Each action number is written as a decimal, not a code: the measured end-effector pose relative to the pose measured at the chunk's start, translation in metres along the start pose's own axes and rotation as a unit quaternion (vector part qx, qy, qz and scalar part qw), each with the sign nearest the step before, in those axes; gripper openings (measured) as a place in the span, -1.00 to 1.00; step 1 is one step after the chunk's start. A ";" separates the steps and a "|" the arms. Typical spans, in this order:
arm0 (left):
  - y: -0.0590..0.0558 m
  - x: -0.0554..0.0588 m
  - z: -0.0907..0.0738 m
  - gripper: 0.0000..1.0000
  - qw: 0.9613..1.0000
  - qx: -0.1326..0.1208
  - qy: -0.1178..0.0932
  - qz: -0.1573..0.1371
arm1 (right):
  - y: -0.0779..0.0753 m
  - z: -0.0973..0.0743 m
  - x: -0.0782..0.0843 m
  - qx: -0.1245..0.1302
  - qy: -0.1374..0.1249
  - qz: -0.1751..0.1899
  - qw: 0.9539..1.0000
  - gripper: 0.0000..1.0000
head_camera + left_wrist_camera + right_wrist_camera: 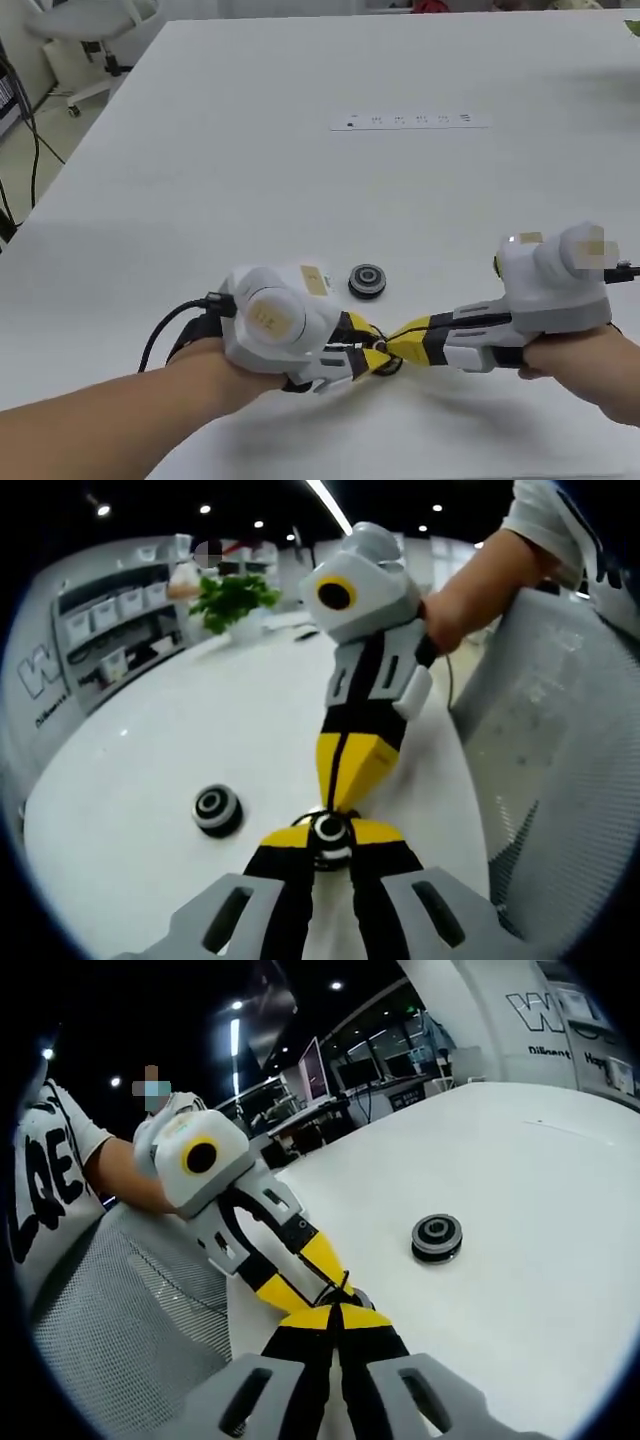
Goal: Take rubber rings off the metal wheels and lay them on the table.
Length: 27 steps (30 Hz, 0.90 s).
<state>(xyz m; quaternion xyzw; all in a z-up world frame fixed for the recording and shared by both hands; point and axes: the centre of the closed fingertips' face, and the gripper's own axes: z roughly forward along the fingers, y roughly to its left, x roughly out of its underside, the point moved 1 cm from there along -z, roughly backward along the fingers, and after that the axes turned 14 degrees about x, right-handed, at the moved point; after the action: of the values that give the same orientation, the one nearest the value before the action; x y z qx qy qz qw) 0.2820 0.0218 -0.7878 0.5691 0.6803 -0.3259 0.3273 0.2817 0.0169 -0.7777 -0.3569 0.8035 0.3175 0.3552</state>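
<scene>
- Near the front edge of the white table (250, 180), head view: left gripper (370, 358) in the left hand (225, 382) and right gripper (395, 350) in the right hand (578, 365), yellow tips meeting point to point. Too crowded at the tips to read the grip from up here.
- Just beyond the tips, slightly left: loose wheel (367, 281), lying flat, dark outer band around a pale hub, apart from both grippers.
- Farther across the table: thin strip of small marks (410, 122). Office chair (85, 30) off the far left corner. Black cable (165, 335) at the back of the left gripper.
- Left gripper view: own jaws closed down on a held wheel (330, 837), clamped between the yellow tips, rubber ring (330, 819) on its rim.
- Same view: right gripper (340, 802) pointing in from the far side, jaws drawn almost together, tips touching the far edge of the held wheel. Unclear whether pinching the ring or only pressed against it.
- Same view: loose wheel (217, 809) on the table to the left, near but not touching. Potted plant (235, 595) and shelves (110, 630) far off on the left, mesh chair back (560, 780) on the right.
- Right gripper view: own jaws nearly shut, only a thin gap, tips (337, 1312) up against the left gripper's yellow tips (325, 1285). Held wheel mostly hidden behind them. Loose wheel (437, 1237) to the right, flat on the table, well clear of both grippers.
</scene>
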 end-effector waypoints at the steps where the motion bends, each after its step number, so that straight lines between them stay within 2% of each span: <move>1: 0.000 0.000 0.000 -0.73 1.000 0.001 0.001 0.001 | -0.002 0.000 -0.001 0.003 0.000 0.001 1.000 -1.00; 16: 0.004 -0.001 -0.005 -0.69 1.000 0.005 -0.005 -0.008 | -0.005 -0.005 -0.007 0.002 -0.010 -0.008 1.000 -1.00; 21: 0.007 -0.005 -0.017 -0.62 1.000 -0.002 -0.016 -0.021 | -0.009 -0.008 -0.014 0.003 -0.023 0.004 1.000 -1.00; 27: 0.006 0.000 -0.027 -0.57 0.999 -0.009 -0.023 -0.042 | -0.010 -0.009 -0.017 0.004 -0.029 0.013 0.999 -1.00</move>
<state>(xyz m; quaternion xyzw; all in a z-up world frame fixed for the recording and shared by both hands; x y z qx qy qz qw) 0.2863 0.0447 -0.7724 0.5297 0.6985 -0.3466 0.3339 0.2950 0.0102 -0.7619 -0.3354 0.7990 0.3288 0.3755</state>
